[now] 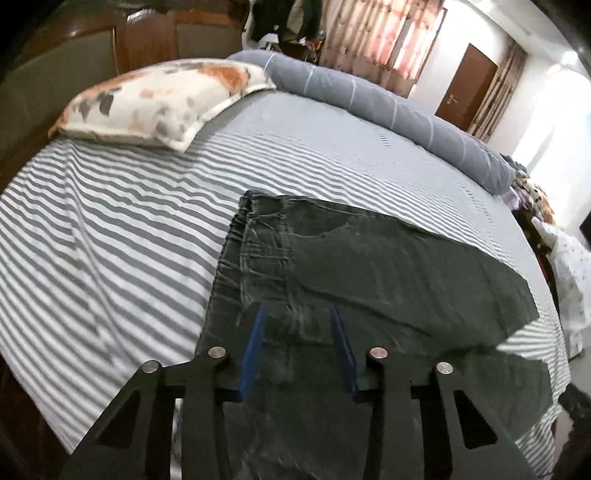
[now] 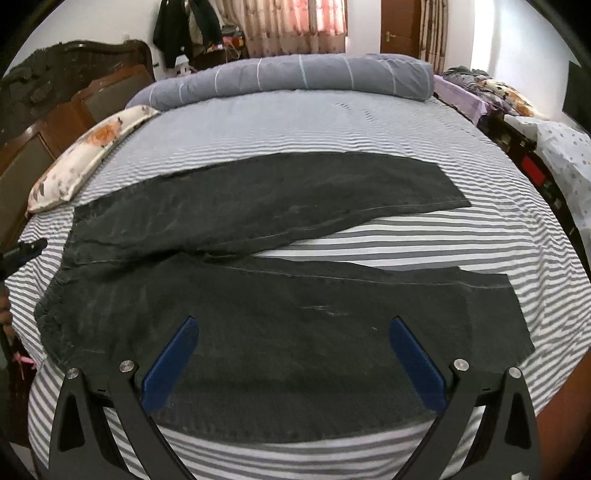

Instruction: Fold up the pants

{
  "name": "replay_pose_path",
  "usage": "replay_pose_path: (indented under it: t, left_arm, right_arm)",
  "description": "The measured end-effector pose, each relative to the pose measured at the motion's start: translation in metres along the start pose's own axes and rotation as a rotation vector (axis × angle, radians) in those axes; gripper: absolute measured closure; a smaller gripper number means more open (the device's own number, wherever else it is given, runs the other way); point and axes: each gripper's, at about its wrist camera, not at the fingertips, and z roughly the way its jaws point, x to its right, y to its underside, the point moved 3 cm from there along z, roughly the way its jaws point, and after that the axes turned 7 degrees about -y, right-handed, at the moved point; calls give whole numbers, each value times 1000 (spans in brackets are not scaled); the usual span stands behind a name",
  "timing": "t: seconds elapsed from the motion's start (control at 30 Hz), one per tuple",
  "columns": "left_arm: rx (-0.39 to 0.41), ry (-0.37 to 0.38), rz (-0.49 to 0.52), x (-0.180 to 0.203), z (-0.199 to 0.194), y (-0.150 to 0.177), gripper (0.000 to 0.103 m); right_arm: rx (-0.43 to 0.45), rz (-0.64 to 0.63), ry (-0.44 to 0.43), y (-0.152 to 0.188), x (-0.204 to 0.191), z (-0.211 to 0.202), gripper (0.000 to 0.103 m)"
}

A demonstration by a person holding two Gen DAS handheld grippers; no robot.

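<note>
Lying flat across a striped bed sheet (image 2: 424, 236), the dark pants (image 2: 258, 314) stretch from the waistband at the left to the two leg hems at the right, with the legs parted in a narrow V that shows a wedge of sheet between them. Your right gripper (image 2: 295, 325) hangs over the near leg, its blue fingers (image 2: 170, 365) spread wide to either side of the cloth and not pressing on it. Your left gripper (image 1: 298, 314) points down at the waist end of the pants (image 1: 369, 266), close to the gathered elastic waistband (image 1: 255, 236); its blue fingers (image 1: 253, 343) stand partly apart with the dark fabric showing between them, and you cannot tell from this blurred view whether the tips pinch the cloth or merely sit above it. At the far left of the bed a floral pillow (image 1: 155, 107) rests against the wooden headboard (image 2: 74, 96), and a rolled grey quilt (image 2: 295, 77) runs along the far edge of the mattress. Beyond it, pink patterned curtains (image 2: 291, 26) glow against the window and a brown door (image 1: 465, 85) stands closed in the white wall.
</note>
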Motion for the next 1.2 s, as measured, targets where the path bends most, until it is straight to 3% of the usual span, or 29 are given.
replay_pose_path:
  t: [0.27, 0.47, 0.83, 0.97, 1.1, 1.2]
  left_arm:
    - [-47, 43, -4, -13, 56, -27, 73]
    - [-79, -7, -8, -24, 94, -40, 73]
    - [-102, 8, 61, -15, 126, -66, 73]
    - [-108, 51, 42, -14, 129, -71, 73]
    - [-111, 116, 39, -12, 126, -68, 73]
    - [-101, 125, 69, -7, 126, -66, 72]
  right_arm:
    - [-49, -49, -22, -27, -24, 46, 1]
    - [-33, -87, -45, -74, -41, 83, 1]
    - [-40, -263, -132, -167, -79, 160, 1]
    - [-89, -361, -204, -199, -87, 191, 1]
    - [-191, -506, -246, -222, -99, 229, 1]
    - [-261, -575, -284, -234, -101, 252, 3]
